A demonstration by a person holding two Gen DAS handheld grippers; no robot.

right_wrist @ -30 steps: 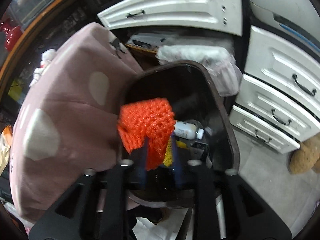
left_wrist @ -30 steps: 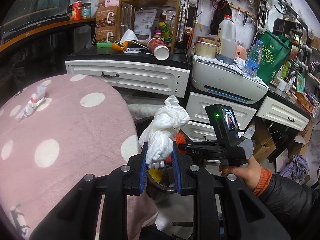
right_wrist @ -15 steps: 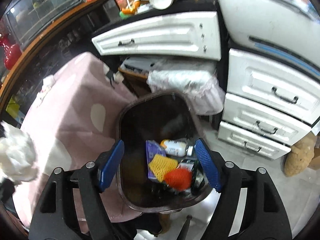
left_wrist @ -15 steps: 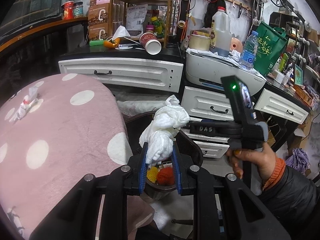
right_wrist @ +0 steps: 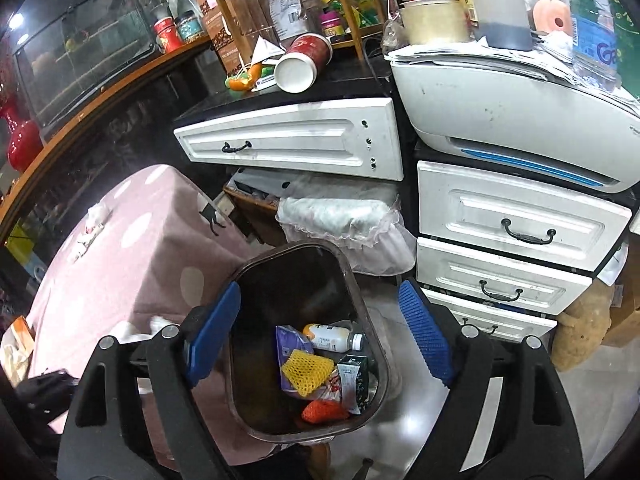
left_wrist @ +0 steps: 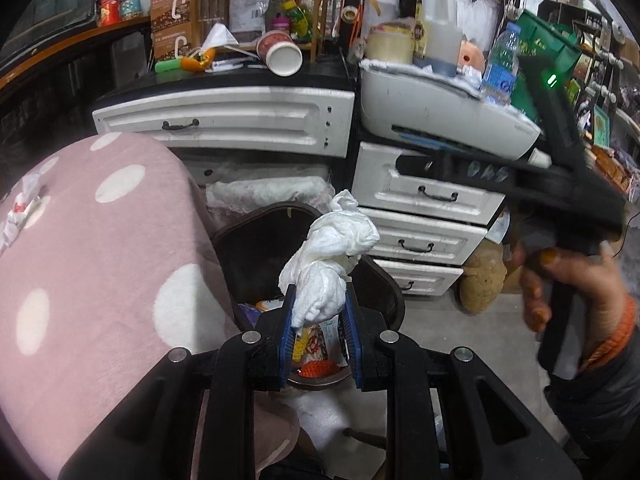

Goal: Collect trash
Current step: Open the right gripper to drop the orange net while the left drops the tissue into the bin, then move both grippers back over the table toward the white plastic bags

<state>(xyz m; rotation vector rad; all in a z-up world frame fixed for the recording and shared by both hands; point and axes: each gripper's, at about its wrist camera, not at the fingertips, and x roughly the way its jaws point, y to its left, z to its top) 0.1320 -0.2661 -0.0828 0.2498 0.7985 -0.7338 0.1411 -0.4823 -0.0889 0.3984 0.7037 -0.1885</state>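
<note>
My left gripper (left_wrist: 320,316) is shut on a crumpled white tissue wad (left_wrist: 330,264) and holds it above the dark brown trash bin (left_wrist: 384,296). My right gripper (right_wrist: 320,332) is open and empty, raised above the same bin (right_wrist: 240,364). In the bin lie an orange net (right_wrist: 323,410), a yellow net (right_wrist: 306,370), a small white bottle (right_wrist: 334,337) and wrappers. A white scrap (left_wrist: 18,216) lies on the pink dotted cloth (left_wrist: 100,264); it also shows in the right wrist view (right_wrist: 92,228).
White drawers (right_wrist: 512,232) and a printer (right_wrist: 500,112) stand behind the bin. A tipped red paper cup (right_wrist: 304,66) lies on the black counter. The pink cloth-covered table (right_wrist: 132,248) is left of the bin. The right hand and its gripper (left_wrist: 568,216) show at right.
My right gripper opened and dropped the orange net into the bin, then rose and pulled back. My left gripper moved closer over the bin with the tissue.
</note>
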